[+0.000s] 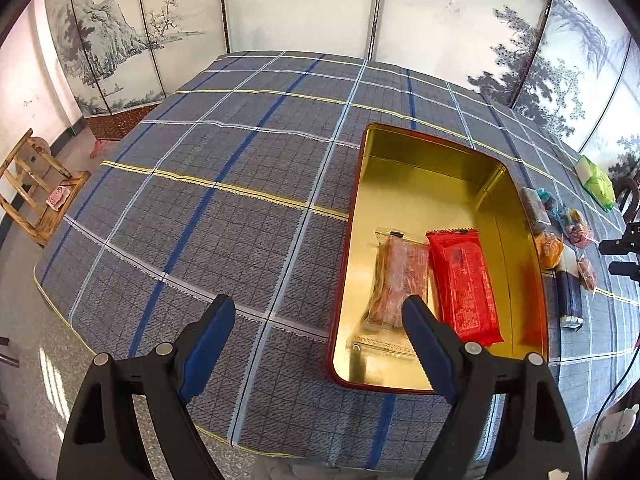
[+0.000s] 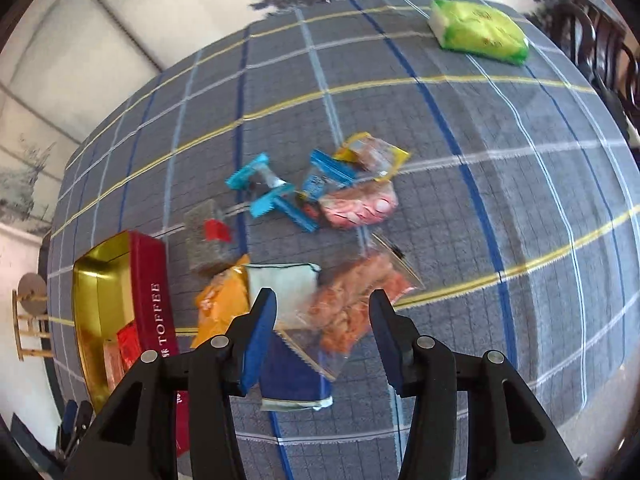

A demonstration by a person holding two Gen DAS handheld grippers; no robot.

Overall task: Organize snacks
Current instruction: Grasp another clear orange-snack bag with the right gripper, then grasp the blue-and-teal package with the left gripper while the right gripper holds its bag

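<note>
A red toffee tin (image 1: 430, 168) with a gold inside lies open on the checked tablecloth. It holds a red packet (image 1: 466, 280) and a clear packet of reddish snack (image 1: 400, 276). My left gripper (image 1: 318, 312) is open and empty, above the tin's near left corner. In the right wrist view the tin (image 2: 154, 300) is at the left. A pile of snacks lies beside it: an orange packet (image 2: 220, 300), a white and blue packet (image 2: 286, 292), a clear bag of orange snack (image 2: 356, 300), a pink packet (image 2: 360, 204) and blue wrappers (image 2: 276, 196). My right gripper (image 2: 322, 304) is open above the clear bag.
A green packet (image 2: 478, 30) lies at the far right of the table. A grey block with a red tag (image 2: 206, 240) lies by the tin. A painted folding screen (image 1: 300, 4) stands behind the table. A wooden stool (image 1: 36, 188) stands on the floor at left. A dark chair (image 2: 604, 40) is at right.
</note>
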